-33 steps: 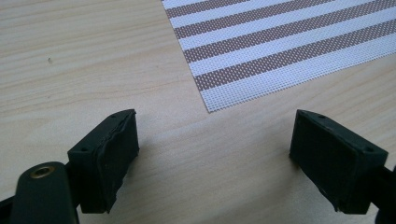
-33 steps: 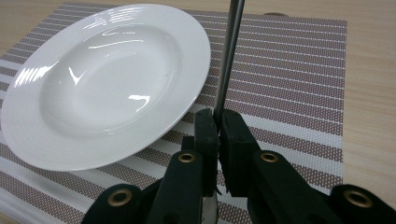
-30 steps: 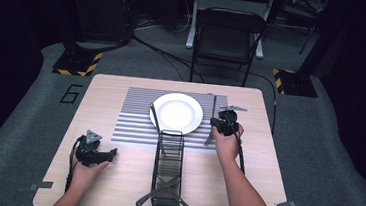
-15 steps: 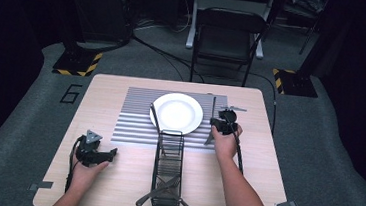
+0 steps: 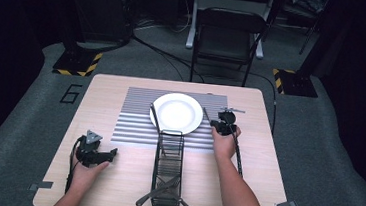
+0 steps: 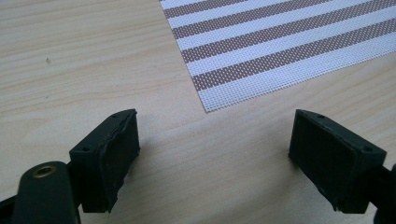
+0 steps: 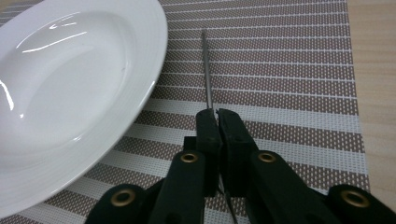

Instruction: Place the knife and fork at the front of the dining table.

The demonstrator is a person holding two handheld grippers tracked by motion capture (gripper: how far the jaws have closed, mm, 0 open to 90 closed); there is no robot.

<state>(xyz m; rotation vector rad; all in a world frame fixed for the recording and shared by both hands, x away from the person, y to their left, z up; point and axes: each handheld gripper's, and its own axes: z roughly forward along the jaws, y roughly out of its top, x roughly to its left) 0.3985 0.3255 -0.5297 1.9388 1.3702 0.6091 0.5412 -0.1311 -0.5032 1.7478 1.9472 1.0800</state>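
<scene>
Change: nothing has visibly moved; both grippers sit where they were.
Right gripper: clenched on a knife, just right of the plate.
Left gripper: released, empty.
Advice: lay it flat on the placemat, parallel to the plate.

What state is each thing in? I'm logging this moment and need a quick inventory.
Left gripper: open, holding nothing, above bare table.
Right gripper: shut on a thin metal utensil, lying on the striped placemat.
White plate: empty, on the placemat, left of the utensil.
Black wire caddy: upright, with utensils crossed at its near end.
Folding chair: unfolded, unoccupied.
</scene>
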